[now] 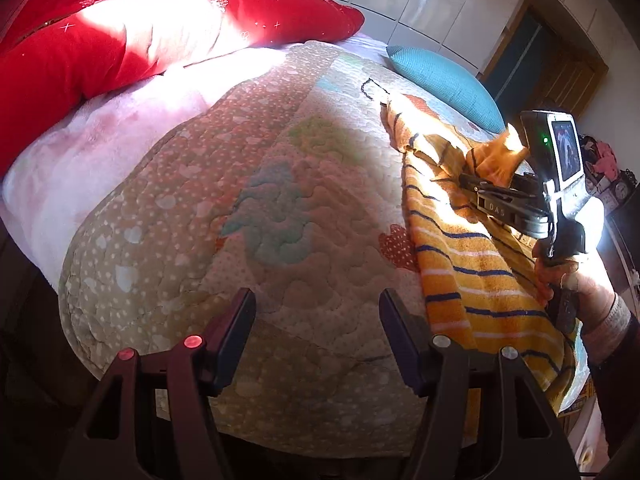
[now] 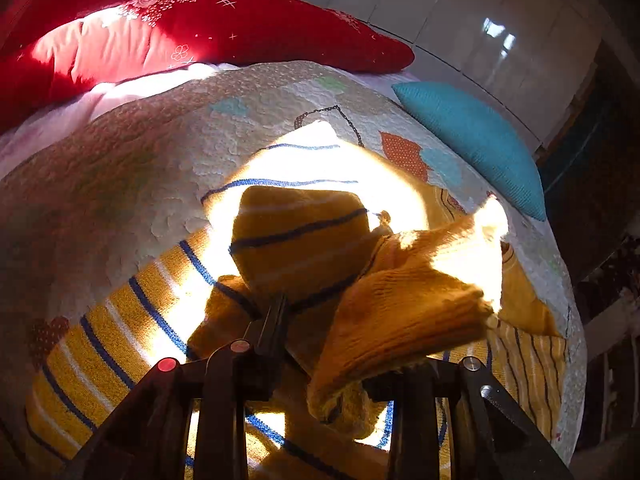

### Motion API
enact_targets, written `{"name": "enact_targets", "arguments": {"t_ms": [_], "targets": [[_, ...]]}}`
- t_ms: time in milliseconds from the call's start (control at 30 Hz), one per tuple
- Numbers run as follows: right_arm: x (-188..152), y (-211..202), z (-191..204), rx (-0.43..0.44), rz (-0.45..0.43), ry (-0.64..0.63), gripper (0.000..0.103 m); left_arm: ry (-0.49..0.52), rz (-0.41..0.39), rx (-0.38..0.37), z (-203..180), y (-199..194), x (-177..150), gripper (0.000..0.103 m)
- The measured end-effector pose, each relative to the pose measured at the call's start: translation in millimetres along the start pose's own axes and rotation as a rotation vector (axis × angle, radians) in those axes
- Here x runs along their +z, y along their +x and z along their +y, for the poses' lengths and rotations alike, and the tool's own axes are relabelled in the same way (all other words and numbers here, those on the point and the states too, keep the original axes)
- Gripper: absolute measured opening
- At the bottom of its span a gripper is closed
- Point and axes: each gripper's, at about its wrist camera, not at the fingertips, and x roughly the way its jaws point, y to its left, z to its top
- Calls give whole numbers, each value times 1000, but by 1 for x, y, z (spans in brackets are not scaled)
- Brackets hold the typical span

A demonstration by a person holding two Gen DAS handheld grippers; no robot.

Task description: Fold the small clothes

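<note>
The small knitted garment [image 2: 120, 340], orange-yellow with thin blue and white stripes, lay on the bed, on the right part of the quilt as your left camera saw it. Most of it rested flat. Near its middle the knit was bunched up into a rounded hump and a loose raised flap, both lit hard by sunlight.

Your right gripper [image 1: 470, 182] sat low over that bunched part. In its own camera, its jaws stood apart. One dark finger [image 2: 276, 320] showed edge-on against the hump, while the raised flap of orange knit draped over the other finger and hid it. The cloth lay between and across the fingers, but nothing showed the pads pressing on it, so the grip read as let go. Your right hand [image 1: 576, 280], in a ribbed cuff, held the handle just above the garment's near end.

Your left gripper [image 1: 316, 300] hung above bare quilt, just beside the garment's left edge and not touching it. Its jaws were wide apart with nothing between them.

Beneath everything lay a quilted bedspread [image 1: 200, 240], cream and tan with pale dots and pastel tree patches. A fluffy pale pink blanket [image 1: 80, 152] showed beyond its far edge. A large red pillow [image 1: 160, 32] with white sparkle prints rested on that. A teal textured cushion [image 1: 448, 80] lay past the garment's far end. Glossy white cupboard doors [image 1: 420, 0] stood behind the bed.
</note>
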Motion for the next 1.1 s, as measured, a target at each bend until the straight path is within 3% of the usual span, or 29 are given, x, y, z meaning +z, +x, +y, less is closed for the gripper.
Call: {"name": "enact_targets", "arguments": {"t_ms": [33, 167, 300, 400, 567, 800, 967, 1100], "targets": [[0, -2, 12, -25, -15, -69, 45, -3, -3, 4, 2, -1, 0, 63], [-9, -12, 66, -106, -59, -350, 53, -22, -14, 23, 12, -8, -1, 63], [-25, -26, 80, -114, -87, -420, 53, -36, -16, 36, 16, -14, -2, 63], [-32, -39, 58, -40, -68, -317, 57, -19, -15, 37, 11, -16, -3, 66], [-64, -66, -1, -22, -39, -88, 62, 25, 1, 9, -8, -11, -3, 67], [-157, -91, -93, -33, 66, 311, 64, 123, 57, -34, -52, 4, -7, 67], [-231, -103, -132, -42, 131, 557, 63, 229, 64, -34, -88, 11, -13, 68], [-270, -116, -150, -56, 136, 693, 63, 256, 110, -32, -99, 26, -21, 68]]}}
